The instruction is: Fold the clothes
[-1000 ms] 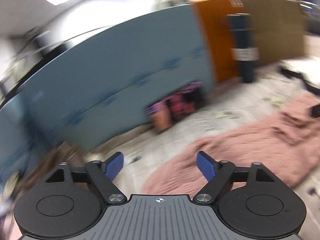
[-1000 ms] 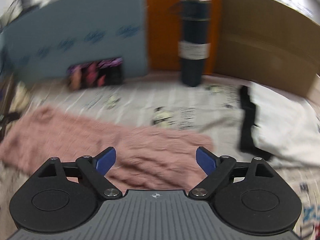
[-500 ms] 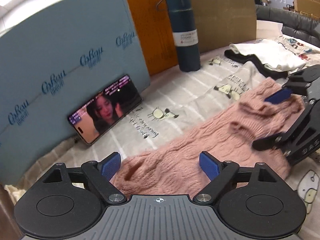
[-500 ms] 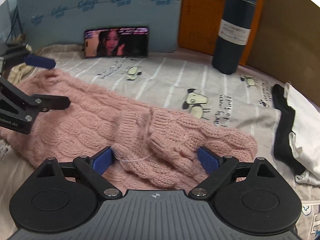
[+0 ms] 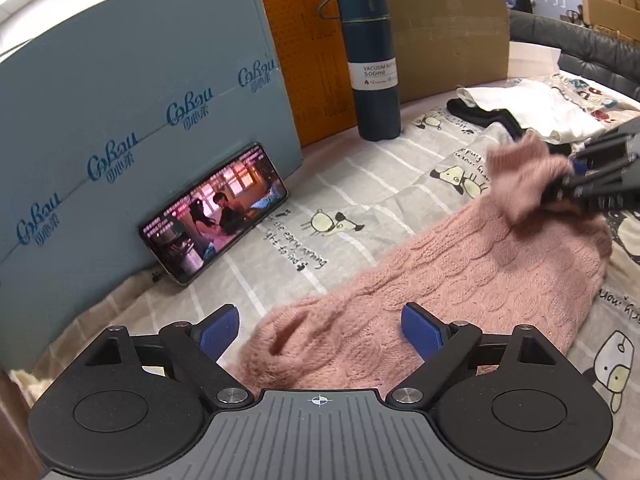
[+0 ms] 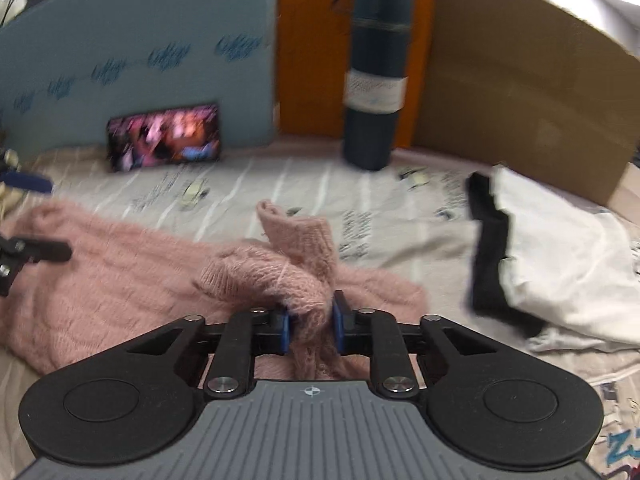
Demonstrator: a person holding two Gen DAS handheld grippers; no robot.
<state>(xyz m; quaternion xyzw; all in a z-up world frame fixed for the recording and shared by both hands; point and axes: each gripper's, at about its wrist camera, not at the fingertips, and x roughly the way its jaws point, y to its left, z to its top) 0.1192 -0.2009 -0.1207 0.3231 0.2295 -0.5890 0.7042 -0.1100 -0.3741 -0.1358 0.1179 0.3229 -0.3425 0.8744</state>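
Note:
A pink knitted sweater (image 5: 460,280) lies across the printed bedsheet (image 5: 360,184); it also shows in the right wrist view (image 6: 100,280). My right gripper (image 6: 310,326) is shut on a bunched sleeve end of the sweater (image 6: 296,248) and holds it lifted off the sheet; the same gripper shows in the left wrist view (image 5: 576,180). My left gripper (image 5: 320,330) is open, its blue pads either side of the sweater's near end, just above the knit.
A dark blue vacuum bottle (image 5: 370,64) stands at the back by orange and brown cardboard boards. A phone (image 5: 214,212) playing video leans on a blue foam board (image 5: 120,100). A white garment over a black one (image 6: 560,256) lies at the right.
My right gripper has closed on the sweater's sleeve end and lifted it. My left gripper has stayed open over the sweater's other end.

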